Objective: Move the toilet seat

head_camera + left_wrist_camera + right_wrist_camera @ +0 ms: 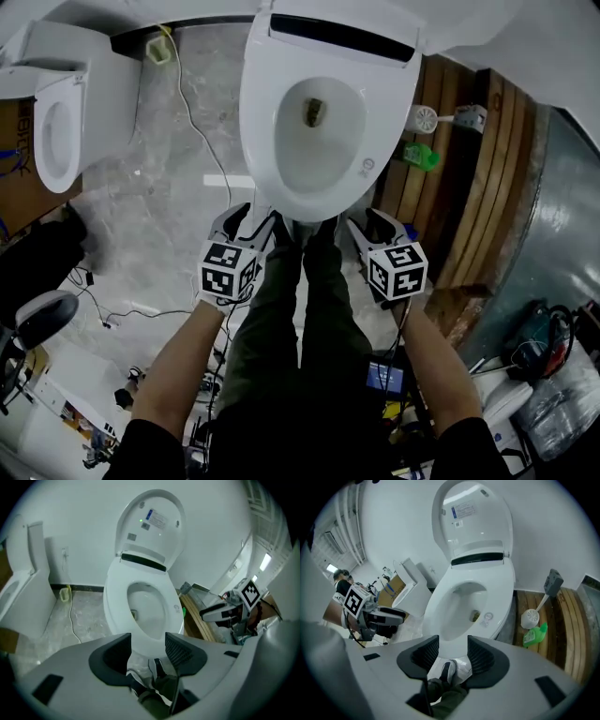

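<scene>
A white toilet stands in front of me with its seat [272, 122] lying flat on the bowl and its lid [152, 522] raised against the wall. My left gripper [246, 217] hovers just short of the bowl's front rim, left of centre, jaws open and empty. At the rim's right front my right gripper [361, 225] is also open with nothing between its jaws. In the left gripper view the seat [115, 606] lies beyond the gripper [148, 651]. The right gripper view shows the seat [445, 602], the lid [471, 517] and the gripper [453, 654] apart from the rim.
A second toilet [56, 112] stands at the left. A toilet brush [427, 119], a green bottle [422, 155] and wooden boards [478, 178] lie right of the bowl. A cable [187, 103] runs over the marble floor. The person's legs and shoes are below the grippers.
</scene>
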Tool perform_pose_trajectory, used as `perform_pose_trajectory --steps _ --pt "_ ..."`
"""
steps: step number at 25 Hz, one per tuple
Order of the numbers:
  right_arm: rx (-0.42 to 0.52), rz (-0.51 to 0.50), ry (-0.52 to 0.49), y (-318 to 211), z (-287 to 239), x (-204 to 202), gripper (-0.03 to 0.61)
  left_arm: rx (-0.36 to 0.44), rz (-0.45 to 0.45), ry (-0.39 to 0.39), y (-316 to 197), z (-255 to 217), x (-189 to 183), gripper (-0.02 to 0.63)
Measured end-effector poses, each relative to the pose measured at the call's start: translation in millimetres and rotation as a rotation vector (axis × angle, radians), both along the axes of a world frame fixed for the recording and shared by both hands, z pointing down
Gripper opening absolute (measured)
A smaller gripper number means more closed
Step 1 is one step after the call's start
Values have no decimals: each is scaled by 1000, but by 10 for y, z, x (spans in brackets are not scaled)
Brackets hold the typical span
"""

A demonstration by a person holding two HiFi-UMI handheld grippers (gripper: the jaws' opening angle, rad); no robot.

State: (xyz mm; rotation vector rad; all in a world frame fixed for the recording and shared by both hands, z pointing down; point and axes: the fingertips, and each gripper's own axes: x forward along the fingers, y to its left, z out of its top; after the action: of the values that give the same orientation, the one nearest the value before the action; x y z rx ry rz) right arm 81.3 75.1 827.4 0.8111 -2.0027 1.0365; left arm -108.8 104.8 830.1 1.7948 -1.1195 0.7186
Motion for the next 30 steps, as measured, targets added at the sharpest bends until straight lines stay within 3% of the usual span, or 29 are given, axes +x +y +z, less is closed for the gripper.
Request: perform_pose_trajectory --steps 3,7,13,19,26,30 --pt "-80 46 -23 129 247 8 212 -84 -120 81 67 249 15 232" --pt "-200 198 -97 125 484 32 256 -158 -244 154 89 485 47 246" --pt "-303 365 -162 -35 673 76 279 -231 -265 174 95 640 164 259" --pt "-377 455 -168 -86 986 30 287 -294 -385 257 -28 879 163 276" --pt "-413 575 -152 -129 1238 -26 314 -359 -462 325 -71 1089 219 314" --pt "-435 607 -165 -189 1229 -97 316 -378 -437 348 -95 1078 239 314"
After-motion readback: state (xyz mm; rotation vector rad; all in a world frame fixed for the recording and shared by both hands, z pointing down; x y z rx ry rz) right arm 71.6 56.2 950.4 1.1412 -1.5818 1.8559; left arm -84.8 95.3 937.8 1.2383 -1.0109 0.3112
